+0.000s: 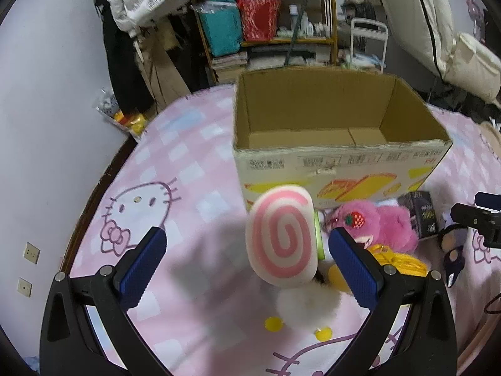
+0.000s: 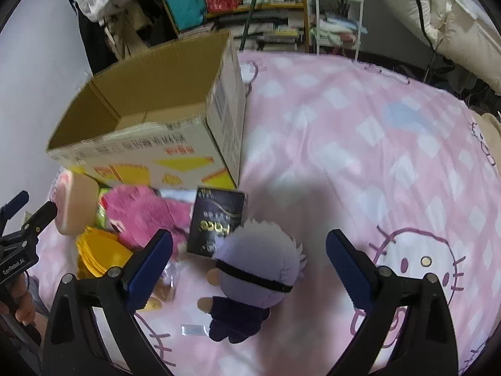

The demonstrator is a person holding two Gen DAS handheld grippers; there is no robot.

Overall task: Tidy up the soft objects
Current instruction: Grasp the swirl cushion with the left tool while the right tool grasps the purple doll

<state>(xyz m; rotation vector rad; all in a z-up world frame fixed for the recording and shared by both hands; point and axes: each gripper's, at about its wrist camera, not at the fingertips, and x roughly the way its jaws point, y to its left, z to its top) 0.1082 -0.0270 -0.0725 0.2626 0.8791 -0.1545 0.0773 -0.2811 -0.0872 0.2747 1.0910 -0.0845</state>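
Note:
An open cardboard box [image 1: 338,153] stands on the pink bed; it also shows in the right wrist view [image 2: 150,125]. A pink-and-white swirl cushion [image 1: 281,235] stands in front of it, between the fingers of my open left gripper [image 1: 247,266], nearer the right finger. A pink furry plush [image 1: 382,222] lies beside it, also seen in the right wrist view [image 2: 147,216]. My right gripper [image 2: 249,269] is open around a white-haired doll in dark clothes [image 2: 260,269], not touching it.
A dark box [image 2: 216,222] and yellow items [image 2: 100,250] lie among the toys. A white fluffy thing [image 1: 310,304] sits under the cushion. Shelves [image 1: 269,22] and hanging clothes [image 1: 141,3] stand beyond the bed. The bed's left edge meets the wall [image 1: 47,125].

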